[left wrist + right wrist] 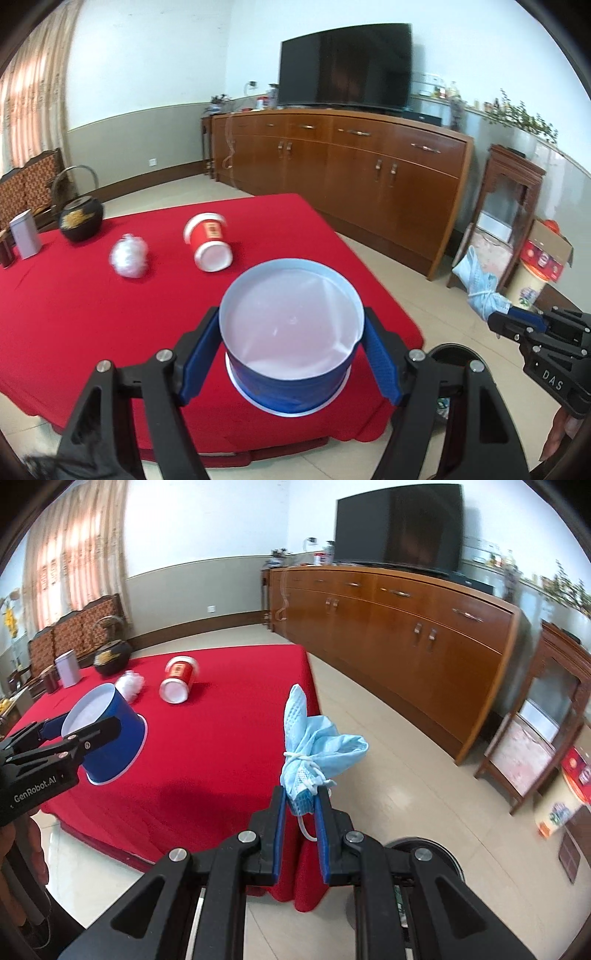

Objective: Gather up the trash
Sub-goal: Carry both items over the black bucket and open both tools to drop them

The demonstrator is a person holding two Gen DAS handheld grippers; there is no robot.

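The left tongs clamped a blue paper cup, white inside, above the red-clothed worktop; its smooth taper risked slipping. The right tongs pinched a crumpled pale-blue face mask low; it might tug free.

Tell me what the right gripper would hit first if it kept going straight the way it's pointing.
Probably the tiled floor beside the red table; past the blue mask held by the right gripper, nothing else seems in line.
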